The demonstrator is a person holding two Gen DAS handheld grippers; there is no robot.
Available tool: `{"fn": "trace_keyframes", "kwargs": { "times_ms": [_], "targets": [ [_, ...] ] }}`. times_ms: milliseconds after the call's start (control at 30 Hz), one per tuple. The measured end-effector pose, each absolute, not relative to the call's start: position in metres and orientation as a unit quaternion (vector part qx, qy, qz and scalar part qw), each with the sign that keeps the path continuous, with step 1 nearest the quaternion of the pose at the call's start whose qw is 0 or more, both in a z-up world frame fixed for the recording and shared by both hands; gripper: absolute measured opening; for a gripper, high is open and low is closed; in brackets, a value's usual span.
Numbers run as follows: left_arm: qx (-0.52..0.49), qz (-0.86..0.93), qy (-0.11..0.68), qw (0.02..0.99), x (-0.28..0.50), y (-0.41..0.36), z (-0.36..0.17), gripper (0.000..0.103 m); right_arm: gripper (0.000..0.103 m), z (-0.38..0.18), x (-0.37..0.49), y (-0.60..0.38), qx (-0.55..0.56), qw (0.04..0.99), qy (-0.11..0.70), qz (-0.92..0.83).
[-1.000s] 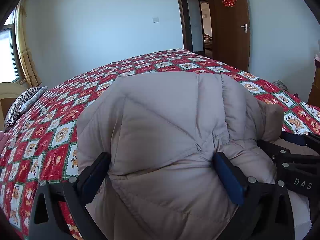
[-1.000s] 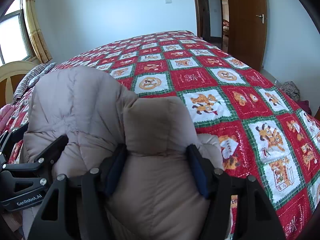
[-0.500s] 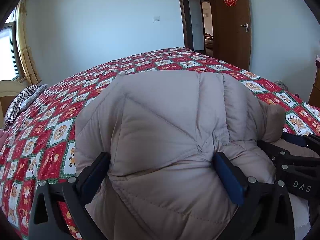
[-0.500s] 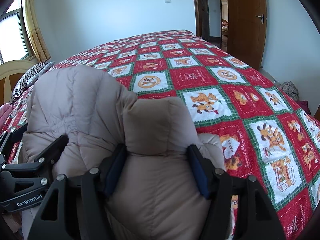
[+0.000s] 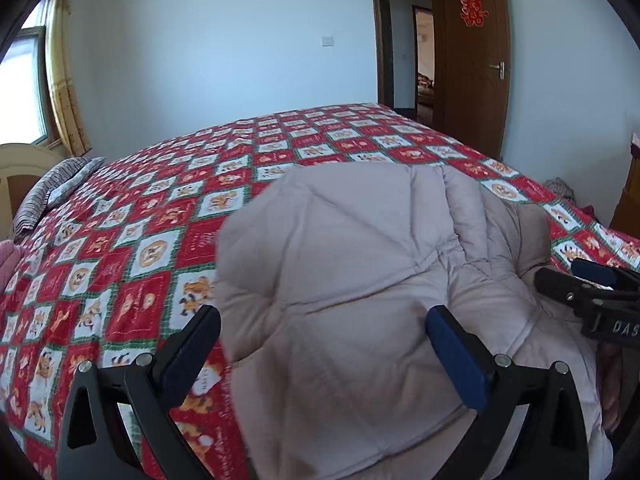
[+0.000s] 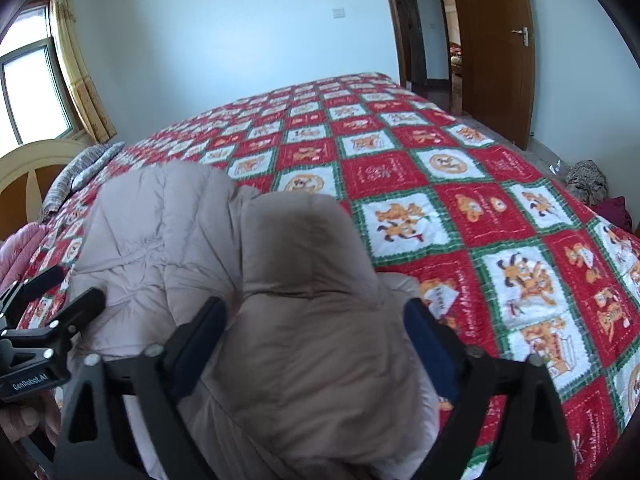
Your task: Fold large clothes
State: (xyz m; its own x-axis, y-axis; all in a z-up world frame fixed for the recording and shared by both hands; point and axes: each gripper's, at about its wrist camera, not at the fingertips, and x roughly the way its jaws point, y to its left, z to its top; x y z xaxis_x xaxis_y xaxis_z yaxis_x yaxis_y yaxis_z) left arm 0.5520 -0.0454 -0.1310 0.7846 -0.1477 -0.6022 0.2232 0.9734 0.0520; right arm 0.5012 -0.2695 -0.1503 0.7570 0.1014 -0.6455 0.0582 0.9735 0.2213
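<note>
Puffer jacket [image 5: 360,280], beige and quilted, lies folded in a thick bundle on the near part of the bed, and both tongs stand over it. Seen from its own camera, the left gripper [image 5: 320,344] has its jaws spread wide. The left finger [image 5: 192,344] stands clear of the jacket's edge, over the quilt [image 5: 140,264], and the blue pad of the right finger [image 5: 456,360] lies against the fabric without pinching it. The left tongs are released.

The right gripper [image 6: 316,336] has just been opening its jaws. They now stand wide on either side of the rolled end of the jacket [image 6: 304,288], which sits between them unpressed; a sliver of quilt shows beside the right pad [image 6: 432,344]. So the right tongs are released as well. In the right wrist view the left gripper [image 6: 36,320] shows at the left edge, with part of a hand [image 6: 24,420] below it. In the left wrist view the right gripper [image 5: 592,296] shows at the right edge.

Beyond the jacket the quilt spreads out in red, green and white squares with cartoon figures. A striped pillow [image 5: 52,192] lies at the far left by a cream headboard [image 6: 32,168]. A window with a yellow curtain [image 6: 80,80] stands behind it. An open wooden door [image 5: 476,60] with a red paper ornament stands at the right.
</note>
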Motion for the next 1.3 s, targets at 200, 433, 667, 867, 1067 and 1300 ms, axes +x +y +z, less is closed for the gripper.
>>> {"fn": "trace_keyframes", "kwargs": {
  "times_ms": [200, 433, 667, 867, 1067, 1300],
  "targets": [
    [-0.054, -0.148, 0.378, 0.912, 0.548, 0.015, -0.157, 0.102, 0.099, -0.154, 0.495, -0.305, 0.175, 0.911, 0.371, 0.035],
    [-0.125, -0.215, 0.397, 0.883, 0.561, -0.004, -0.176, 0.102, 0.086, -0.182, 0.508, -0.309, 0.225, 0.870, 0.424, 0.106],
    [-0.103, -0.238, 0.368, 0.893, 0.550, -0.018, -0.165, 0.076, 0.036, -0.183, 0.503, -0.301, 0.251, 0.852, 0.427, 0.171],
    [-0.022, -0.209, 0.355, 0.911, 0.511, -0.021, -0.131, 0.052, 0.027, -0.168, 0.482, -0.288, 0.261, 0.859, 0.401, 0.183],
    [-0.027, -0.168, 0.349, 0.921, 0.471, 0.018, -0.115, 0.043, 0.025, -0.156, 0.468, -0.246, 0.243, 0.861, 0.397, 0.206],
    [-0.022, -0.121, 0.320, 0.939, 0.422, 0.079, -0.087, 0.042, 0.025, -0.145, 0.466, -0.179, 0.228, 0.850, 0.396, 0.261]
  ]
}}
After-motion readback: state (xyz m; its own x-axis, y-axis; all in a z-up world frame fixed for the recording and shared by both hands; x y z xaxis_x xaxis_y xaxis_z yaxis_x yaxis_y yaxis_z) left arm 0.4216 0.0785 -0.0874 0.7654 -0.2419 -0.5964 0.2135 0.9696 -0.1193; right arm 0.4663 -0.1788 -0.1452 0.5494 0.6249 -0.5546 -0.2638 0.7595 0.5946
